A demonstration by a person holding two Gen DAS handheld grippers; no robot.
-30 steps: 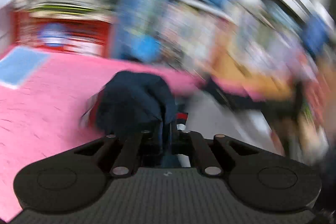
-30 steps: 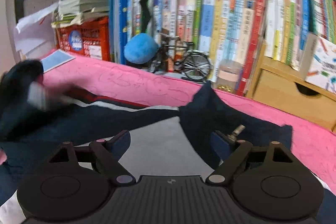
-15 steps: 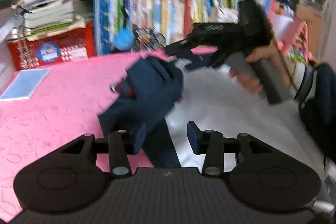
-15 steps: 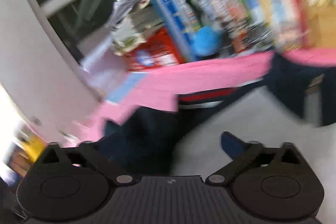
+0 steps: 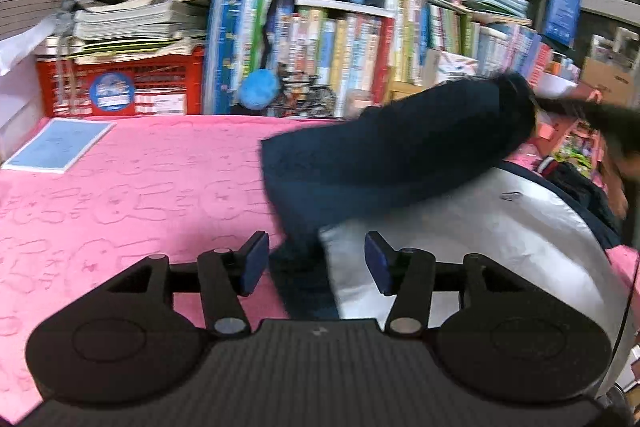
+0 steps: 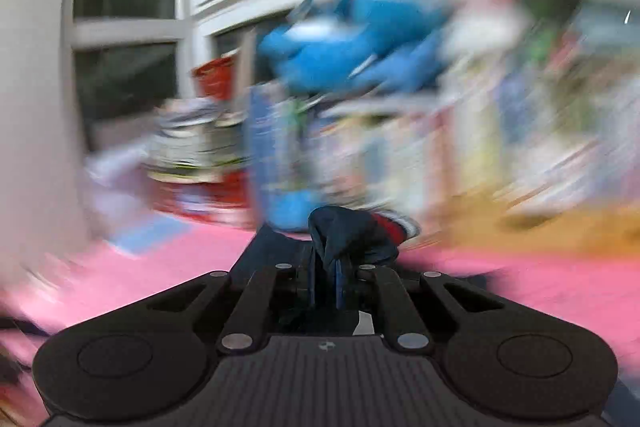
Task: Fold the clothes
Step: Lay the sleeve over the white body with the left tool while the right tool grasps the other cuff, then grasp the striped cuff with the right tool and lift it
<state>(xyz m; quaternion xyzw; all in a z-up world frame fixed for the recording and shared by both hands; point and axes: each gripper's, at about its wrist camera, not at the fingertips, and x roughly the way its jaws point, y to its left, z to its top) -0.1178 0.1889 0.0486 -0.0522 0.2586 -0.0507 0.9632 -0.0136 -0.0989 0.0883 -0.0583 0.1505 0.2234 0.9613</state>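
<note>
So right now my right gripper (image 6: 326,281) has its fingers pinched down tight on a bunched navy sleeve with a red and white cuff (image 6: 352,233), and it's hauling that sleeve up off the pink embossed worktop cover (image 5: 120,195); the right view is a smear of motion blur so I can't say much more from there. From the left wrist view you can see the sleeve (image 5: 400,155) stretched as a long dark band well ahead of my left fingers, its long axis running from just ahead of the left fingers up and away to the right, where the right gripper shows as a dark blur at the edge. My left gripper (image 5: 316,263) is wide open, holding nothing, hovering with the edge of the navy and silver-grey jacket (image 5: 500,247) right between and under the fingers; the grey body panel spreads off to the right of them. Half a second back the left fingers were already open with the sleeve bundled up just ahead, and a second ago they were clamped on it, so the sleeve has gone from left to right. I reckon the right hand lays the sleeve across the grey panel next, while the left one is nearest to pin the edge.
</note>
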